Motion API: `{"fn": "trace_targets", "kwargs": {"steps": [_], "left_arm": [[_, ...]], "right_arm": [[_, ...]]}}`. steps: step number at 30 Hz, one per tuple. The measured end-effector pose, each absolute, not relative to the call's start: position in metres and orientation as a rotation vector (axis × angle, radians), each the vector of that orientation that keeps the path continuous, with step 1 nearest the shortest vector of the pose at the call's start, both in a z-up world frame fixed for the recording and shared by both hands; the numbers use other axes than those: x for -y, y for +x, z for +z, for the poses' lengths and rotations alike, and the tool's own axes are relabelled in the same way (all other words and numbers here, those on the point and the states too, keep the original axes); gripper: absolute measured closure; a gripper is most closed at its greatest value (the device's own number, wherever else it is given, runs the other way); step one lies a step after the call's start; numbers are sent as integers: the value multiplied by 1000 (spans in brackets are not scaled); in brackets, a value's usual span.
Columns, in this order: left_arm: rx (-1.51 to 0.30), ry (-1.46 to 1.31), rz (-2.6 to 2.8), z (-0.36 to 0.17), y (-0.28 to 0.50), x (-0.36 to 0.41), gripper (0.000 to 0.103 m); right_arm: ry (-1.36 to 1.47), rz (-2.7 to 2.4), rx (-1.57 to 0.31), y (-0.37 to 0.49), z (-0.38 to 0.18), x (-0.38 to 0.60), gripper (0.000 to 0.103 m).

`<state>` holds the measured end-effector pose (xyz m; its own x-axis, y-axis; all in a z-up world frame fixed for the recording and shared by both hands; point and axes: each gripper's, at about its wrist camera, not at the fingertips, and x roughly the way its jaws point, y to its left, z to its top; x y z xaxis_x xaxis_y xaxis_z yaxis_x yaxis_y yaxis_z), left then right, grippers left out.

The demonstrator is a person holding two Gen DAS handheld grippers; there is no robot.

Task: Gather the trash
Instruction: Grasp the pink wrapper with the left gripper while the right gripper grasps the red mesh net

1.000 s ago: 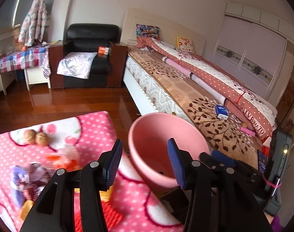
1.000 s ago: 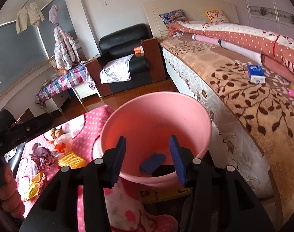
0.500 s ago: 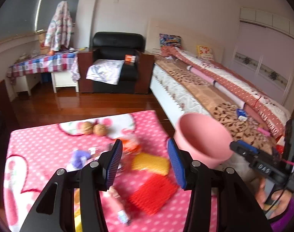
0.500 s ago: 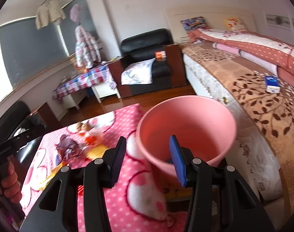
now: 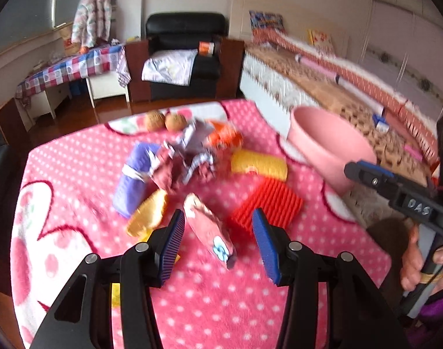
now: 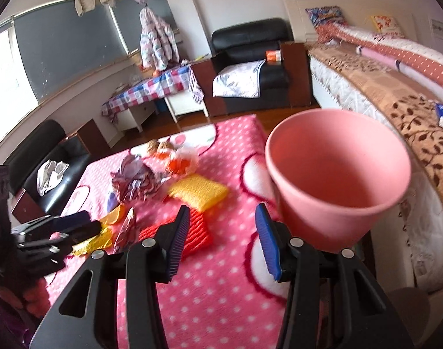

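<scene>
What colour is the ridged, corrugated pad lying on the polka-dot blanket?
Bright red-orange; the ridged pad shows best in the left wrist view, lying flat beside a yellow one.

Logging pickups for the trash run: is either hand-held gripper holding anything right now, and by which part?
Nothing is held. The left hand-held gripper and the right hand-held gripper both stand open and empty above the pink blanket.

— What colours are seen ahead of the left tool (image 5: 218, 231)?
— A pink white-dotted blanket (image 5: 76, 168), a red ribbed pad (image 5: 268, 203), a yellow pad (image 5: 259, 164).
— And to its right?
— A plain pink bucket (image 6: 338, 174).
</scene>
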<state>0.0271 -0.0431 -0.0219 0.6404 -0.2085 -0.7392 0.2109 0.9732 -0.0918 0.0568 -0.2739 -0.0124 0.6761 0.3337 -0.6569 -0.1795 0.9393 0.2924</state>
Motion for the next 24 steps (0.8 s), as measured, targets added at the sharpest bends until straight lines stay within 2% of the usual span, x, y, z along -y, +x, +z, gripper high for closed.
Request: {"fn": "trace_targets", "kwargs": {"steps": [4, 8, 11, 13, 18, 24], "left_arm": [[-911, 5, -233, -42, 38, 54, 56], [-953, 9, -216, -55, 49, 56, 63], [-985, 19, -205, -65, 52, 53, 71], [-994, 5, -206, -68, 53, 50, 81], [-966, -11, -231, -68, 47, 42, 91], [-953, -15, -251, -69, 43, 37, 91]], "right_arm": [[228, 320, -809, 56, -19, 268, 56], [251, 345, -851, 58, -27, 263, 56], [268, 350, -887, 61, -35, 261, 56], [285, 356, -913, 64, -41, 260, 56], [320, 371, -966, 71, -53, 253, 56], [335, 368, -1018, 81, -66, 241, 56]]}}
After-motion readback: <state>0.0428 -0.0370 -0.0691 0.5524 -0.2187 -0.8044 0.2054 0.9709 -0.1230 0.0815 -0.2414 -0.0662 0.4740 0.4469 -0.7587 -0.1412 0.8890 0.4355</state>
